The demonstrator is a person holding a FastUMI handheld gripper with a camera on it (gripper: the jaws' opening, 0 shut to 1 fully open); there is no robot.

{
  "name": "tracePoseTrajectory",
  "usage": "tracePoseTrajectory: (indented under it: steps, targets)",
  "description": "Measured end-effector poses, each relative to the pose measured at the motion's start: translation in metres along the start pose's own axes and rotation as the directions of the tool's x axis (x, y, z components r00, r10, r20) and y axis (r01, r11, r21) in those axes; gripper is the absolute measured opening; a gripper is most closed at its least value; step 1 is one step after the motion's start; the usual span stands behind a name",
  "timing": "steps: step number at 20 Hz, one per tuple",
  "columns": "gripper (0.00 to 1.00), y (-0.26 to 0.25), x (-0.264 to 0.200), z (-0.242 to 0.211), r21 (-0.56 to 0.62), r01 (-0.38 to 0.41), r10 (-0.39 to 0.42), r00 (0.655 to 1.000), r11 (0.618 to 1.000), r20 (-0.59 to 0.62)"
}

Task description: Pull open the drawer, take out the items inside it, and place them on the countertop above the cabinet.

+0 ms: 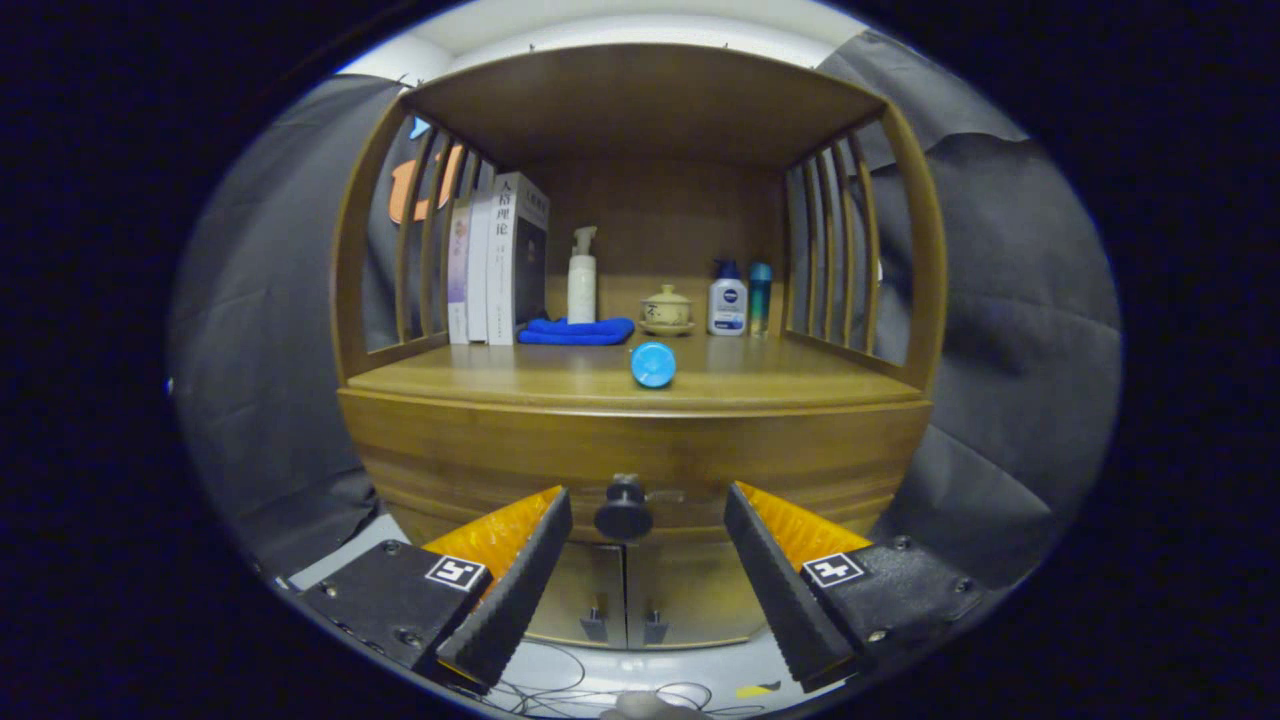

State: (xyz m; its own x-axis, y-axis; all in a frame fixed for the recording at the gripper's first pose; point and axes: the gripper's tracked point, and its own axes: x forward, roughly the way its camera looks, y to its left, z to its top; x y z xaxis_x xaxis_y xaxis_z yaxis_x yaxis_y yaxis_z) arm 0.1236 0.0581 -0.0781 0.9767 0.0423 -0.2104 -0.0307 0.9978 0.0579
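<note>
Wooden cabinet drawer sits shut, its dark round knob between the spread jaws of the gripper. A blue round object lies on the bench; either opening or finished.

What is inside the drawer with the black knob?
The drawer is closed, so its contents are hidden. Its black knob sits between the open gripper fingers, untouched.
</note>
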Motion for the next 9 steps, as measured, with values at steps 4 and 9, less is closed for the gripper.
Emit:
tracePoseTrajectory:
  steps: [4, 9]
  targets:
    - [1.0, -0.015, -0.068, 0.007, 0.022, -0.01, 0.009, 0.999, 1.0, 0.043]
    - [1.0, -0.04, -0.133, 0.034, 0.023, 0.017, -0.02, 0.99, 1.0, 0.139]
